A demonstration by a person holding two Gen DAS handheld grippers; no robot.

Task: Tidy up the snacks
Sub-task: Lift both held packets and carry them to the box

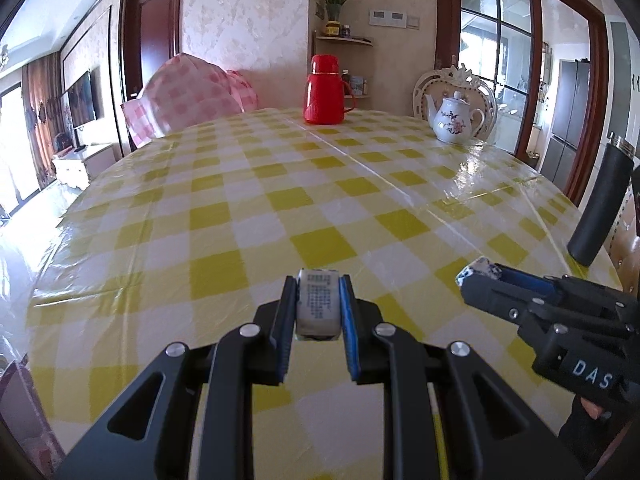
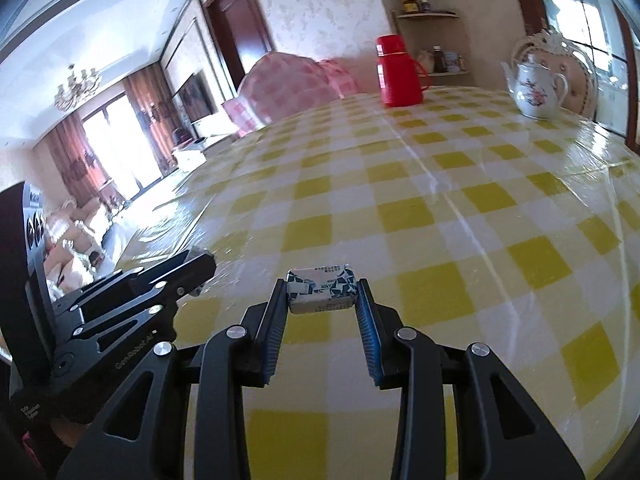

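Nearest, the left gripper (image 1: 318,306) is clamped on a small wrapped snack (image 1: 318,308), held narrow side up between its pads, printed text facing the camera, above the tablecloth (image 1: 248,208). Beside it, to its right, the right gripper (image 2: 323,294) is clamped across the width of a second wrapped snack (image 2: 322,289), a white packet patterned in dark blue with a line of print along its top edge. Both packets hang above the near part of the table, clear of its surface. A dark flask (image 1: 600,200) stands at the table's right edge, just beyond the right gripper. Ahead, the yellow-and-white checked cloth lies bare across the whole middle of the round table, its glossy cover creased in long lines. At the far rim stand a red thermos (image 1: 326,90) and, to its right, a white flowered teapot (image 1: 454,118), well apart. Behind the far edge rise a pink checked cushion (image 1: 184,92) and a white carved chair back (image 1: 460,76).
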